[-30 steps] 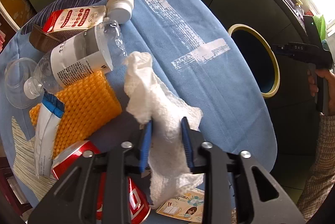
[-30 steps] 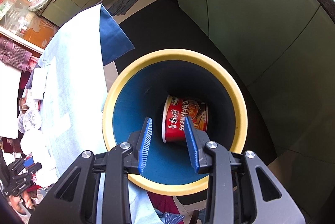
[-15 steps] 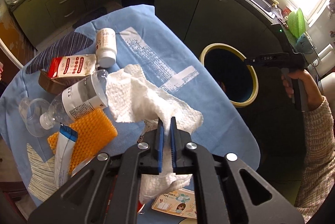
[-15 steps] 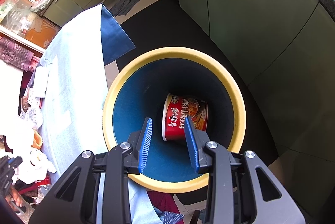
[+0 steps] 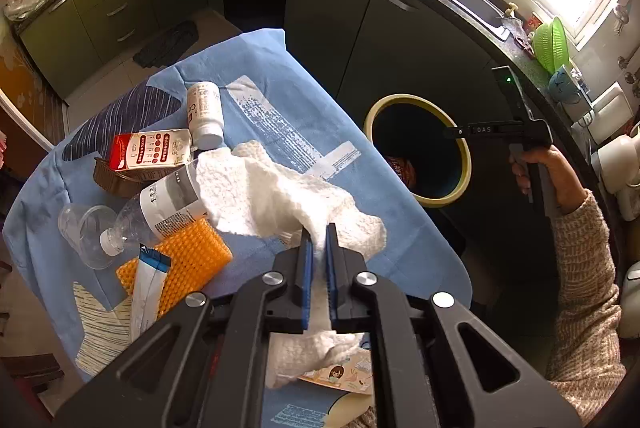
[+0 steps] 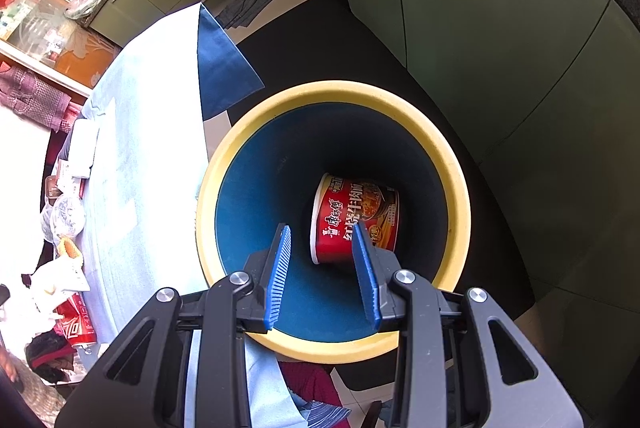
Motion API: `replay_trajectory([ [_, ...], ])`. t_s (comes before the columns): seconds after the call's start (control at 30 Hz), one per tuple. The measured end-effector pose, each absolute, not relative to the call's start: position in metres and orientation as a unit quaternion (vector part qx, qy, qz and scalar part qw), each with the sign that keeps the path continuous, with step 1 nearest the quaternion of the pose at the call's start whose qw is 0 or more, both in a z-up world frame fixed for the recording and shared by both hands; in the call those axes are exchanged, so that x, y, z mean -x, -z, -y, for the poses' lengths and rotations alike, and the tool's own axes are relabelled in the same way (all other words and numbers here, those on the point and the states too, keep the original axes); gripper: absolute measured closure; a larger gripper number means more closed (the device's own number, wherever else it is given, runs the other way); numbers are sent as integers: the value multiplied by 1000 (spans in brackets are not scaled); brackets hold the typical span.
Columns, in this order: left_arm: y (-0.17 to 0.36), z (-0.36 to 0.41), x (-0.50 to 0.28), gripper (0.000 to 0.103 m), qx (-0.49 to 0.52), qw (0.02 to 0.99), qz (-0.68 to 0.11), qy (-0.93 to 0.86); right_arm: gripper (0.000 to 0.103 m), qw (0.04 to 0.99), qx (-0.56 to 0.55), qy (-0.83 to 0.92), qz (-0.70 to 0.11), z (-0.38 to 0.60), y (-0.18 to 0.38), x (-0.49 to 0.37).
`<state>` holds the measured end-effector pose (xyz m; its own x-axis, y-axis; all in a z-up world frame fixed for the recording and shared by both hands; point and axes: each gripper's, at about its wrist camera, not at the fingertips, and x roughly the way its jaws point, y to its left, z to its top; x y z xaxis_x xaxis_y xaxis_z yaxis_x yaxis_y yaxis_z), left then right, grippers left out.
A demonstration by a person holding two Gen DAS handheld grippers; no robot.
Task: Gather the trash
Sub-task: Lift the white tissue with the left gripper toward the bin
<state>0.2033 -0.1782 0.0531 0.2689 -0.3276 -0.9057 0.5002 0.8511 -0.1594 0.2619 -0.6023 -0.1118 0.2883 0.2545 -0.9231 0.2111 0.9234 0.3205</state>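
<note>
- Since the earlier frame, the left tongs point(image 5: 316, 240) had closed on the white paper towel point(image 5: 280, 196) and lifted it clear of the blue-clothed desk point(image 5: 288, 116); the right tongs point(image 6: 322, 260) had not shifted.
- Towel was clenched between the blue pads point(image 5: 306, 268), its bulk fanned out beyond the tips and a tail hanging below them.
- Clear bottle point(image 5: 160, 204), orange sponge point(image 5: 188, 260) and white jar point(image 5: 205, 110) lay on the desk under and left of the towel.
- Right tongs stood part-open and empty over the yellow-rimmed bin point(image 6: 448, 164).
- Red noodle cup point(image 6: 356, 216) lay on its side in the bin bottom.
- Bin stood just beside the desk edge.
</note>
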Motion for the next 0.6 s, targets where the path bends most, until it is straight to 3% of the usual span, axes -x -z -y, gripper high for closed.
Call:
replay_trajectory([
  [0.43, -34, 179, -189, 92, -131, 768, -570, 262, 70, 780, -189, -26, -596, 590, 110, -264],
  [0.5, -23, 181, -186, 72, -135, 759, -581, 261, 70, 781, -187, -27, -595, 590, 108, -265],
  [0.53, -17, 181, -186, 42, -138, 760, -584, 251, 70, 781, -187, -27, -595, 590, 107, -265],
  [0.57, -12, 183, -185, 32, -151, 762, -581, 241, 70, 781, -187, -26, -595, 590, 107, -265],
  [0.6, -7, 183, -185, 32, -161, 764, -579, 234, 70, 781, -188, -26, -595, 590, 107, -265],
])
